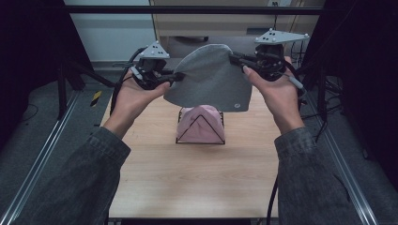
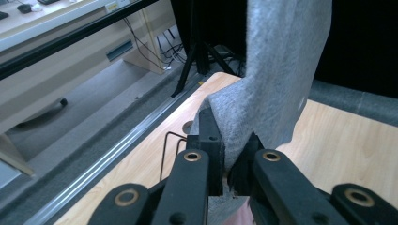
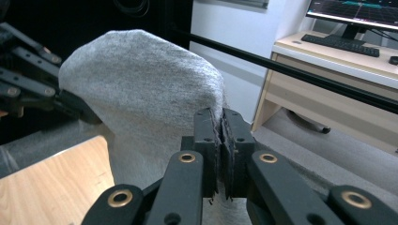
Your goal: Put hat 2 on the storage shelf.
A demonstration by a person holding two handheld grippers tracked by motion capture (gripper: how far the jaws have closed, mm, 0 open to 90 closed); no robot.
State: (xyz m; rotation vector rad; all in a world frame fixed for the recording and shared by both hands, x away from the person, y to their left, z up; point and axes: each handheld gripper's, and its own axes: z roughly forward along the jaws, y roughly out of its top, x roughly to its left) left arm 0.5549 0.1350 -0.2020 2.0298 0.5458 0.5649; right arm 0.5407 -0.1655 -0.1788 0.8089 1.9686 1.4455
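Note:
A grey knitted beanie (image 1: 209,79) hangs in the air above the wooden table (image 1: 187,183), stretched between both grippers. My left gripper (image 1: 176,77) is shut on the beanie's left edge; its jaws pinch the grey fabric (image 2: 267,93) in the left gripper view. At the right edge, my right gripper (image 1: 236,58) is shut on the fabric (image 3: 141,89), jaws pressed together. Below the beanie, a pink hat (image 1: 201,123) sits on a black wire stand (image 1: 180,136) on the table. The other gripper (image 3: 75,107) shows at the left of the right gripper view.
Black frame posts (image 1: 61,89) and metal rails (image 1: 37,164) flank the table. A black bar (image 1: 197,9) crosses above the far side. A desk with a keyboard (image 3: 340,44) stands beyond the table. Cables (image 1: 272,201) trail off the right gripper.

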